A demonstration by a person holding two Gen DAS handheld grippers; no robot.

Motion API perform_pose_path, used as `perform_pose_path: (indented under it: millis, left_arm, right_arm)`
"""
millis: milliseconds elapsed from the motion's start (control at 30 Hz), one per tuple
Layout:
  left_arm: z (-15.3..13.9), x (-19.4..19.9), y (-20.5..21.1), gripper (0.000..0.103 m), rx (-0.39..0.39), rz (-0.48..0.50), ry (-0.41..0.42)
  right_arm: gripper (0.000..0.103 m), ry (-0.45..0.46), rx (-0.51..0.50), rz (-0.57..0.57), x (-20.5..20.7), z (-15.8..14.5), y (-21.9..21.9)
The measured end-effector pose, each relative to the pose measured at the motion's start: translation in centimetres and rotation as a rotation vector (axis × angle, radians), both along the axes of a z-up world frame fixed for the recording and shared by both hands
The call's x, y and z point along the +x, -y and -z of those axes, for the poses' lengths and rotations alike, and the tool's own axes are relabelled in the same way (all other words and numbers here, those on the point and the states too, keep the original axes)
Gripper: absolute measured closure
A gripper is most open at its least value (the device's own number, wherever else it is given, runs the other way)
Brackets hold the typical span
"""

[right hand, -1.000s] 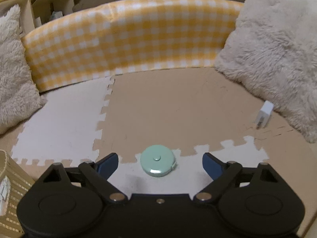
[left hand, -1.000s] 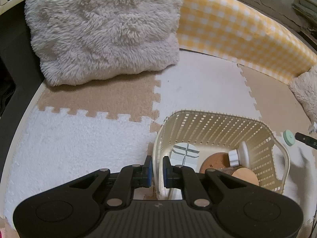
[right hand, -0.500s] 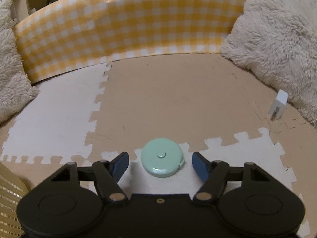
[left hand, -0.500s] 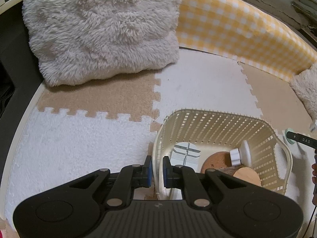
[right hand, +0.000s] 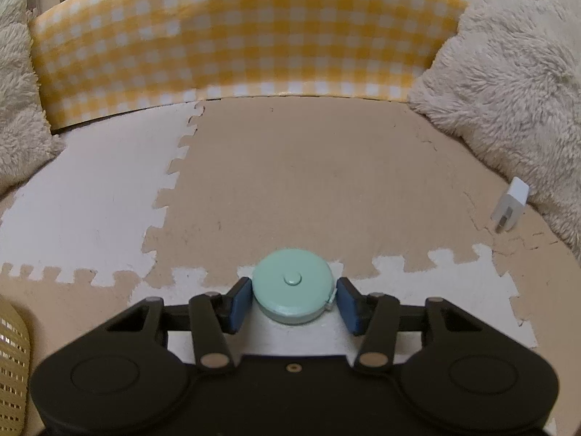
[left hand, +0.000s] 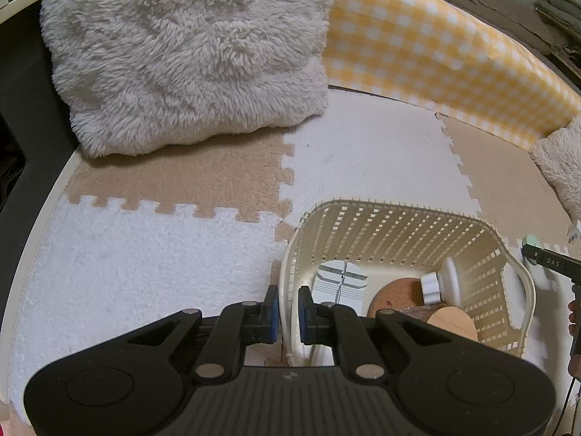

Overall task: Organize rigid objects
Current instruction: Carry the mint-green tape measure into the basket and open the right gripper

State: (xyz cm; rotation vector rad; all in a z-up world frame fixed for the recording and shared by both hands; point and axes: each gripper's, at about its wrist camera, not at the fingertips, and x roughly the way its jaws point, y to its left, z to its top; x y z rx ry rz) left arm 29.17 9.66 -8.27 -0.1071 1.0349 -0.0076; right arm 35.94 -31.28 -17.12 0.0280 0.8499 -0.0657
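The left gripper (left hand: 288, 310) is clamped on the near-left rim of the cream slatted basket (left hand: 395, 214), one blue pad outside the wall and one inside. Only the left wrist view looks into the basket: a white ribbed item (left hand: 341, 285) lies at its near left, a round cork coaster (left hand: 394, 292) sits mid-floor, a white bottle with a ribbed cap (left hand: 441, 283) lies on its side toward the right wall, and a pale wooden cylinder (left hand: 452, 321) rests nearest the camera. That view also shows the fluffy grey cushion (left hand: 189, 54) at far left, and at its right edge a sliver of the mint disc with a black finger of the other gripper across it.

The right wrist view gives what the left cannot: the right gripper (right hand: 293, 301) is closing around the mint-green round tape measure (right hand: 293, 285), which lies on the foam puzzle mat (right hand: 308, 181) where white and tan tiles meet. The left pad looks to be touching its side; whether the right pad (right hand: 348, 303) touches it I cannot tell. A white plug adapter (right hand: 510, 209) lies far right, just beside a fluffy cushion (right hand: 508, 83). The yellow gingham bolster (right hand: 232, 43) runs along the far edge. Only a corner of the basket shows at this view's near left.
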Motion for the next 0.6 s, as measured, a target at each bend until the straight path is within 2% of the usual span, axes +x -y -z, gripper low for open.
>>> perform_pose_path:
  millis: [300, 600]
  left_arm:
    - [0.0, 0.0, 0.0, 0.093, -0.002, -0.001, 0.0]
    - [0.0, 0.0, 0.0, 0.093, -0.001, -0.001, -0.001]
  right_arm:
    - [0.051, 0.04, 0.03, 0.005, -0.7, -1.8, 0.0]
    - [0.051, 0.189, 0.129, -0.066, -2.4, -7.4, -2.1]
